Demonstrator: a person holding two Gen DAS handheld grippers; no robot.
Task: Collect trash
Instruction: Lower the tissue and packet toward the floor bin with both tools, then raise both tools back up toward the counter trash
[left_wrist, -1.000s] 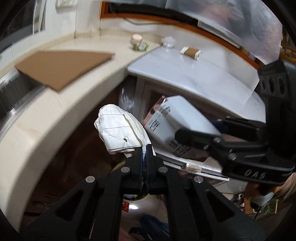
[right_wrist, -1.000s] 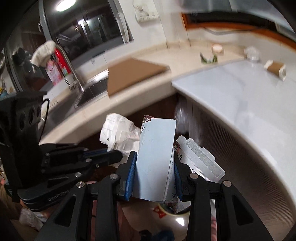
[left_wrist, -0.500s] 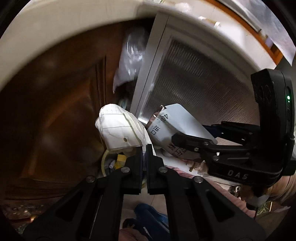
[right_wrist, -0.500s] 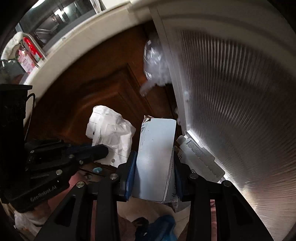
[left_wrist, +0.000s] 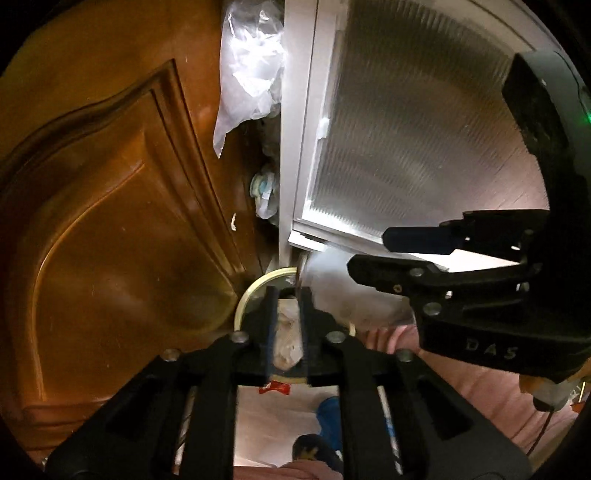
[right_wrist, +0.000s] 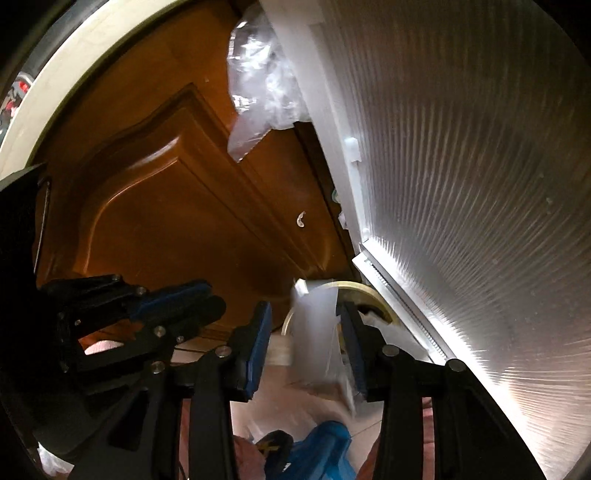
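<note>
Right gripper (right_wrist: 306, 347) jaws opening, blurred white carton (right_wrist: 317, 332) loose between them; left gripper (left_wrist: 286, 332) jaws opening, crumpled paper (left_wrist: 286, 332) at 12 o'clock between them.

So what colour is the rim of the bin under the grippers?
Pale cream-yellow; the bin rim shows best in the left wrist view.

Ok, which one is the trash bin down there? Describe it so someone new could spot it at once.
Start from the brown wooden cabinet door and the white-framed ribbed glass panel beside it. The trash bin stands on the floor at the foot of the corner where they meet. It is the only round thing there, marked by a pale cream rim, well below the crumpled clear plastic bag higher in that corner.
</note>
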